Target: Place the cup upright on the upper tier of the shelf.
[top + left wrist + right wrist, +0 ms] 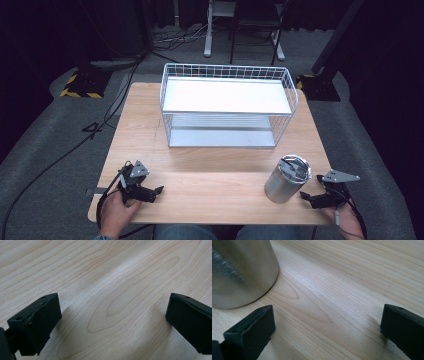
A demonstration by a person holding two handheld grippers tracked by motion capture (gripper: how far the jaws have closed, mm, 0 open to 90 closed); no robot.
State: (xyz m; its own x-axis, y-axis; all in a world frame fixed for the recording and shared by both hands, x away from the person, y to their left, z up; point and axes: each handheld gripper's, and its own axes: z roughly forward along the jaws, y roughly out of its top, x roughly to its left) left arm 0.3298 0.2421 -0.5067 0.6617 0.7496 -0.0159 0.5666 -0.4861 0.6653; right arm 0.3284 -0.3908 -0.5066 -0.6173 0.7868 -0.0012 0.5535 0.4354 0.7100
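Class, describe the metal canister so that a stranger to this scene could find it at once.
Start at the white wire rack on the wooden table. Nearer the person, toward the right gripper, the metal canister stands upright. It is the lone shiny cylinder, with a lid on top.

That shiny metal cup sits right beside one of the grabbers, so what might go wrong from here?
1. The tall brushed-steel tumbler stands upright close to the right gripper, whose jaws are open; a sideways nudge could tip it.
2. It stands near the front edge of the light wooden table, so a toppled tumbler might roll off.
3. The white wire two-shelf rack has a raised rim; the tumbler might catch on it if carried low.
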